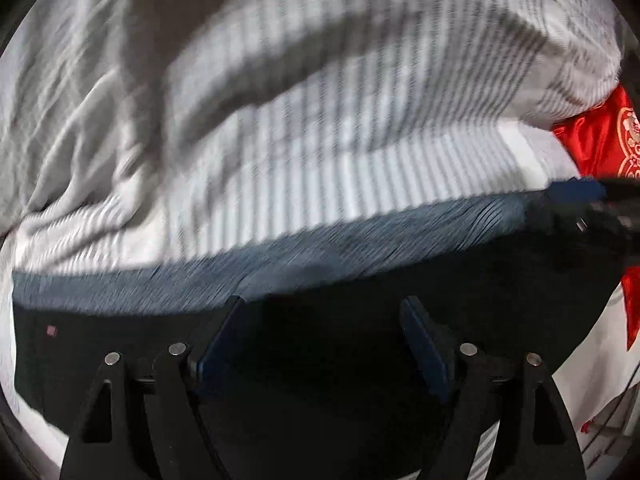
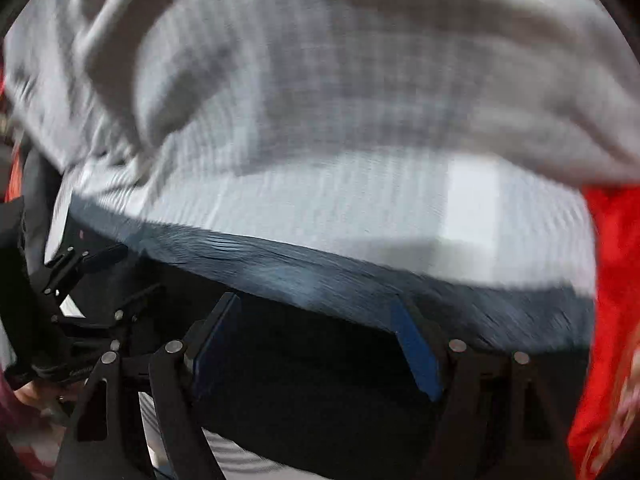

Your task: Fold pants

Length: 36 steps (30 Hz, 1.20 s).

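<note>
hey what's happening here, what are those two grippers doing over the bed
A person is holding two grippers over dark pants spread on striped bedding. The left gripper and right gripper both stand open above the fabric near its ribbed waistband, gripping nothing. A red cloth lies beside.

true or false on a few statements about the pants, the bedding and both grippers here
1. The pants are dark with a ribbed bluish waistband. True.
2. Both grippers are clamped shut on the waistband. False: the left gripper and right gripper both stand open.
3. The bedding is plain green. False: it is white with grey stripes.
4. Red cloth lies at the right edge. True.
</note>
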Each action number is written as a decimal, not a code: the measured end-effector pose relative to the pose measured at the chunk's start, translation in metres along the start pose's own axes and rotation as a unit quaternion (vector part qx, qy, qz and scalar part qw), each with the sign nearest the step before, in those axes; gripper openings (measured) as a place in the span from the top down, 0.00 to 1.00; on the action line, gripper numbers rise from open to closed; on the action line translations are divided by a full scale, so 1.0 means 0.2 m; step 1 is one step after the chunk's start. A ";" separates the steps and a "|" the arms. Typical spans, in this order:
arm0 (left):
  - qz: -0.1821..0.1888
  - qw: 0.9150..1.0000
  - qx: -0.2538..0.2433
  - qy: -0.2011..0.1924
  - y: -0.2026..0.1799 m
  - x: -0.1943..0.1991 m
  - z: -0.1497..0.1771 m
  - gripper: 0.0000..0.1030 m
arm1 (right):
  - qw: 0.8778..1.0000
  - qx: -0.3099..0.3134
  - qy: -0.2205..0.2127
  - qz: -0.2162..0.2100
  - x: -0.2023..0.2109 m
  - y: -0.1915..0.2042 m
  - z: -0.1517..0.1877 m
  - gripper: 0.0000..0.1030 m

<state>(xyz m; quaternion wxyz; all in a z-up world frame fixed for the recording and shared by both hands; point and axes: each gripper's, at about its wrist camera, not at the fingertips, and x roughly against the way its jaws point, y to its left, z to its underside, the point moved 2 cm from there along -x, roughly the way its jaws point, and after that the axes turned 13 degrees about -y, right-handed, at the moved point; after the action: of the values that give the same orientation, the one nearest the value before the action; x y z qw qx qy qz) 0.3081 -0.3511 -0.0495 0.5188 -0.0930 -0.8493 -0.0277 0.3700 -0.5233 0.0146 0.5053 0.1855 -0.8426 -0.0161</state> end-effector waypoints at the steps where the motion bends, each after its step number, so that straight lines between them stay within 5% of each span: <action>1: -0.005 1.000 0.003 0.003 0.03 0.01 0.03 0.22 | 1.000 0.010 0.008 -0.003 -0.04 0.04 -0.01 0.22; 6: -0.020 0.999 0.030 0.021 0.17 -0.05 0.13 0.22 | 0.993 0.086 0.054 0.058 -0.27 0.18 0.06 0.25; 9: -0.027 0.999 0.034 0.004 0.18 -0.11 0.09 0.22 | 0.989 0.113 0.038 0.090 -0.30 0.19 0.05 0.24; 14: -0.023 0.998 0.050 -0.010 0.20 -0.14 -0.01 0.22 | 0.992 0.060 0.036 0.106 -0.28 0.13 -0.05 0.24; 20: -0.042 0.996 0.071 -0.015 0.33 0.10 0.05 0.22 | 0.999 0.013 0.002 0.044 0.02 0.17 0.03 0.23; 27: -0.096 0.985 0.141 0.001 0.62 0.45 0.36 0.22 | 0.991 -0.092 -0.004 -0.099 0.20 0.46 0.48 0.23; 32: -0.143 0.977 0.158 0.011 0.67 0.50 0.59 0.22 | 0.980 -0.097 0.030 -0.170 0.11 0.78 0.75 0.23; 36: -0.163 0.974 0.157 0.015 0.78 0.49 0.62 0.22 | 0.975 -0.094 0.040 -0.196 -0.06 0.99 0.83 0.23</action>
<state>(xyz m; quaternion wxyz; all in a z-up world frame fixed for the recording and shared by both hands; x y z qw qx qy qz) 0.1858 -0.1667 -0.0275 0.5279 0.1298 -0.8391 0.0210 0.1745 -0.3626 -0.0337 0.5408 0.2987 -0.7638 -0.1868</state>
